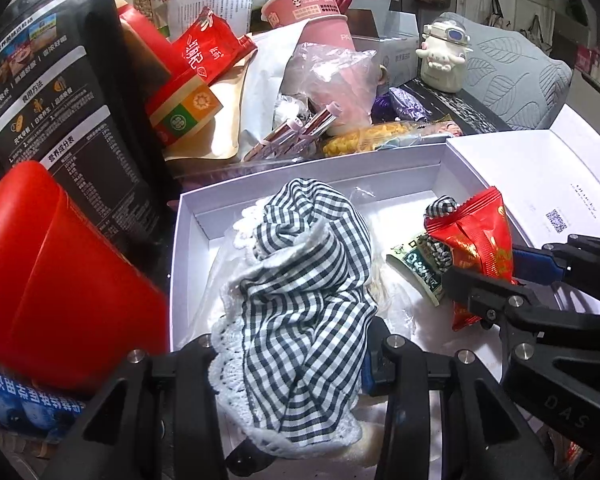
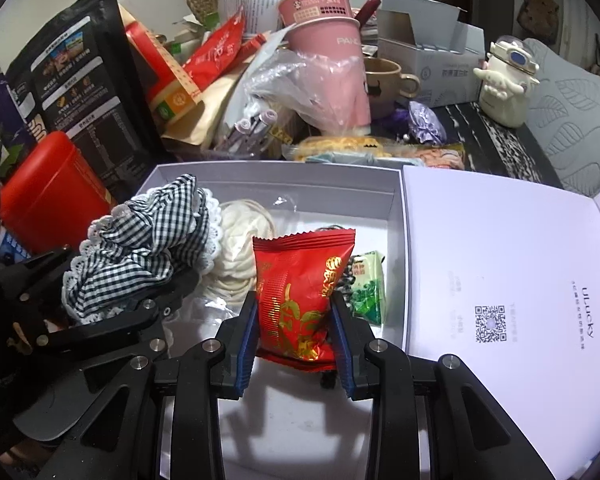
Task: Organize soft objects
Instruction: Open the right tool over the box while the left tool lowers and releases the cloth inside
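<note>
A black-and-white checked cloth with lace trim (image 1: 300,280) hangs bunched over the open white box (image 1: 188,216), and my left gripper (image 1: 292,360) is shut on it. The same checked cloth (image 2: 140,248) shows at the left of the right wrist view, held by the left gripper (image 2: 156,300). My right gripper (image 2: 294,320) is shut on a red snack packet (image 2: 300,296) with gold print, low inside the white box (image 2: 284,172). In the left wrist view the red packet (image 1: 476,240) and right gripper (image 1: 496,280) sit at the right. A green packet (image 2: 368,284) and a white lace piece (image 2: 240,248) lie in the box.
The box's white lid (image 2: 500,260) lies open to the right. Behind the box is a clutter: a black pouch (image 2: 80,92), a red tin (image 2: 48,200), pink paper cups (image 2: 324,48), a mug (image 2: 384,80), a clear plastic bag (image 2: 300,84), a yellow snack pack (image 1: 364,140) and a white figurine (image 2: 504,84).
</note>
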Motion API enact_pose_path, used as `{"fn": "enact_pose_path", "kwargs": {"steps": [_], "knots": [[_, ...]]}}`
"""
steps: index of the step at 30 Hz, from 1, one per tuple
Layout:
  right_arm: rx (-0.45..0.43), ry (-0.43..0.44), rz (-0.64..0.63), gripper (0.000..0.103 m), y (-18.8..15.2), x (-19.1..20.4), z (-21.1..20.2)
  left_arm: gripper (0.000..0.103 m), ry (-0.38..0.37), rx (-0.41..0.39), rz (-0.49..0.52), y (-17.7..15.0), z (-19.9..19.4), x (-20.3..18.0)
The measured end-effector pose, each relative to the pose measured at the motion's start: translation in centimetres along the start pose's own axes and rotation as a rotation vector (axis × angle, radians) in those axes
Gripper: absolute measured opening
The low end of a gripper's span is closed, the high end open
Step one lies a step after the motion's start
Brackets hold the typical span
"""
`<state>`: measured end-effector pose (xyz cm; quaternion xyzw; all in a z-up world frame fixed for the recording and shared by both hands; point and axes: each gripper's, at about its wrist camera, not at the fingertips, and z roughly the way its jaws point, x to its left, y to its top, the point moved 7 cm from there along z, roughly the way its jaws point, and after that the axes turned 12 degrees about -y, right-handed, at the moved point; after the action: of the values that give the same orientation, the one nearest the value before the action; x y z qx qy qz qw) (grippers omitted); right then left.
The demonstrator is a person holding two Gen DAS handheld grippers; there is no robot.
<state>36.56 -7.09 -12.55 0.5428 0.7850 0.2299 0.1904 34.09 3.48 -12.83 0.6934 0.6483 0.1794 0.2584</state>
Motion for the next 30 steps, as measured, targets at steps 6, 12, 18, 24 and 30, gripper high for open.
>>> {"fn": "enact_pose_path", "kwargs": {"steps": [6, 12, 18, 24, 30], "knots": [[0.006, -0.009, 0.005, 0.038, -0.1, -0.1, -0.1, 0.045, 0.013, 0.023, 0.012, 0.4, 0.6, -0.4], [-0.008, -0.009, 0.020, 0.045, 0.2, -0.6, -0.7, 0.051, 0.001, 0.032, -0.016, 0.4, 0.2, -0.1], [-0.038, -0.003, 0.031, 0.046, 0.6, -1.0, -2.0, 0.067, 0.010, -0.006, -0.024, 0.9, -1.2, 0.1], [-0.075, 0.004, 0.040, 0.046, 1.0, -1.2, -3.6, 0.067, -0.004, -0.059, -0.029, 1.6, -3.3, 0.0], [-0.125, 0.021, 0.051, 0.046, 1.3, -1.3, -5.9, 0.067, -0.021, -0.126, -0.033, 2.4, -6.1, -0.2]]}}
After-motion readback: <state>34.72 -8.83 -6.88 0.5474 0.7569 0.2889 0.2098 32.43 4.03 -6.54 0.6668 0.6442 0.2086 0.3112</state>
